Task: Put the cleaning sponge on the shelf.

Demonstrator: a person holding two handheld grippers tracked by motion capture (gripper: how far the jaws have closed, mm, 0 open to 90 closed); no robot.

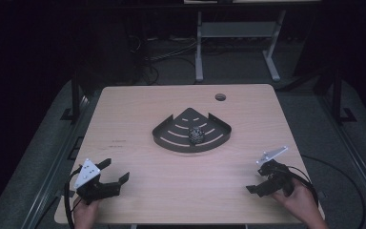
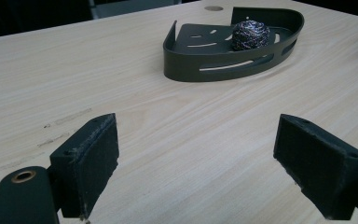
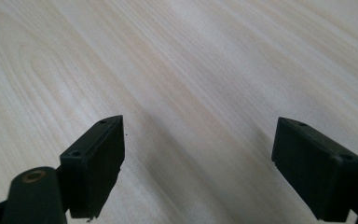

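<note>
While its rounded front faces the person, tray (image 1: 171,141) holds scourer (image 1: 196,135).

In the high view the small dark ball (image 1: 196,135) in the corner tray (image 1: 169,140), at about twelve o'clock from the grippers, is too small for its material to be told. Both of the person's forearms are cut off by the bottom edge at six o'clock. In the left gripper view, the tray's far rim (image 2: 279,11) at one o'clock is clipped by the top edge.
</note>
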